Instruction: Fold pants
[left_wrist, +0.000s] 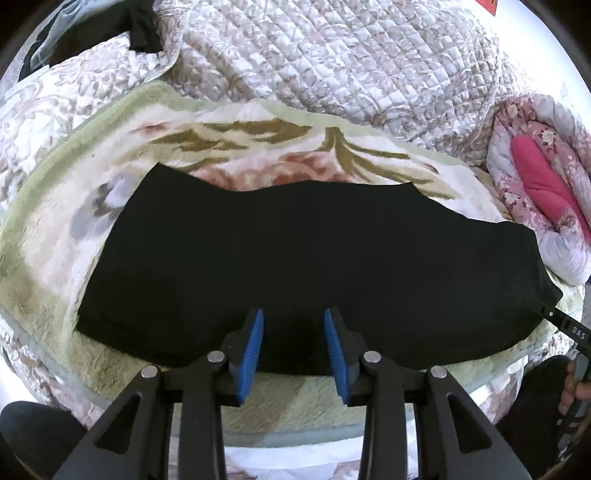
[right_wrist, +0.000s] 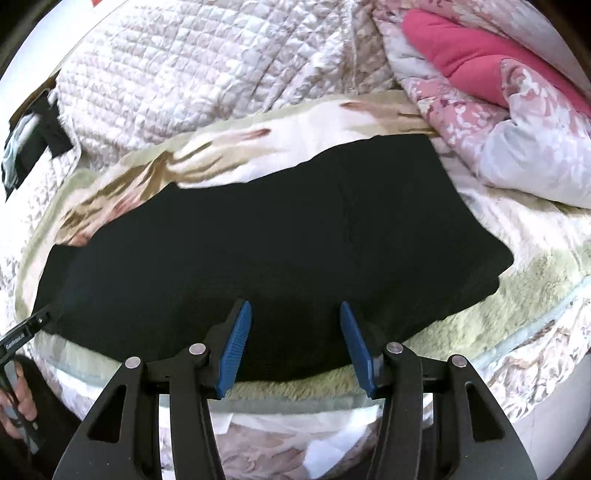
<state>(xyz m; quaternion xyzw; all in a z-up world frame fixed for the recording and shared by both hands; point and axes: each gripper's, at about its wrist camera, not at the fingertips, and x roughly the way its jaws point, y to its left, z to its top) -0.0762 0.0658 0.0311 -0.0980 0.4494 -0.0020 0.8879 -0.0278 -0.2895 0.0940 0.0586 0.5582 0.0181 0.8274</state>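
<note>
The black pants (left_wrist: 295, 251) lie folded in a long flat band on a floral fleece blanket (left_wrist: 258, 144). My left gripper (left_wrist: 293, 317) is open and empty, its blue-padded fingertips over the pants' near edge. In the right wrist view the same pants (right_wrist: 288, 240) stretch across the blanket (right_wrist: 517, 295). My right gripper (right_wrist: 295, 310) is open and empty, fingertips over the near edge of the pants. The right gripper's tip (left_wrist: 565, 325) shows at the pants' right end in the left wrist view. The left gripper's tip (right_wrist: 26, 332) shows at the pants' left end in the right wrist view.
A quilted white bedspread (left_wrist: 351, 62) lies behind the blanket. A pink floral comforter (left_wrist: 539, 177) is bunched at the right, also in the right wrist view (right_wrist: 498, 92). A dark garment (left_wrist: 144, 29) lies at the far left. The bed's front edge (right_wrist: 295, 406) is just below the grippers.
</note>
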